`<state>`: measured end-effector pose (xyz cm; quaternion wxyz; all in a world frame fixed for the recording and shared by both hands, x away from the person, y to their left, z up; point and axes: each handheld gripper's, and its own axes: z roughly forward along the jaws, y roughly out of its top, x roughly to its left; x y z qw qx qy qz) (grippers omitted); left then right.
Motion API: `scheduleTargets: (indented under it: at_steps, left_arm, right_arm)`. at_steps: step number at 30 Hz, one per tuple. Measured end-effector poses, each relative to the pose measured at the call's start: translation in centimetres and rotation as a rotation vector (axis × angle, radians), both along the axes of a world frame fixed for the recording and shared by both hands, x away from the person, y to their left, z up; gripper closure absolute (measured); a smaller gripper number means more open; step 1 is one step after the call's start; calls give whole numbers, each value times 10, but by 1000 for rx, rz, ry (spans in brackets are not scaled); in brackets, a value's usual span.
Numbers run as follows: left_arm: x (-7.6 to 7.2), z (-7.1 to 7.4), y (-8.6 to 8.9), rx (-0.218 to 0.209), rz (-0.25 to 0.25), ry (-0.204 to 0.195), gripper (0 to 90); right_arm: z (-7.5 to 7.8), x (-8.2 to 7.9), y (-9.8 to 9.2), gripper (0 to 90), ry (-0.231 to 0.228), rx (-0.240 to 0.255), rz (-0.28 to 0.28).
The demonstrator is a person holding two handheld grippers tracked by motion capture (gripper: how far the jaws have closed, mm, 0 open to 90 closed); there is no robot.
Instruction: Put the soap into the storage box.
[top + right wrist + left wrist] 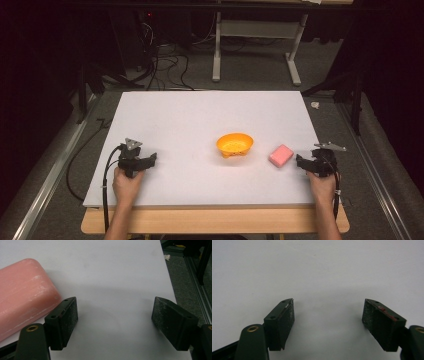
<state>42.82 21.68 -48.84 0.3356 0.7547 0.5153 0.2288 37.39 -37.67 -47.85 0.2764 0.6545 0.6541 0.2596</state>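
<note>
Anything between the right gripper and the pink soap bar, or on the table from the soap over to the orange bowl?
Nothing visible. The right gripper sits open beside the pink soap bar, with bare table between soap and orange bowl.

In the right gripper view, the pink rounded soap bar [23, 293] runs off the left edge, so its far end cannot be seen. In the high view, the inside of the small orange plastic bowl [234, 144] is too small to make out, and both forearms are cut off at the bottom edge.
</note>
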Motion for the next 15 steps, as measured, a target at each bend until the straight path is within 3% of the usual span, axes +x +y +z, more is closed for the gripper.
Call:
scheduleTargets:
  at_steps: [15]
  left_arm:
    - [0,0,0,1,0,0,263]
  right_arm:
    - [9,-10,-5,219,-55,38,17]
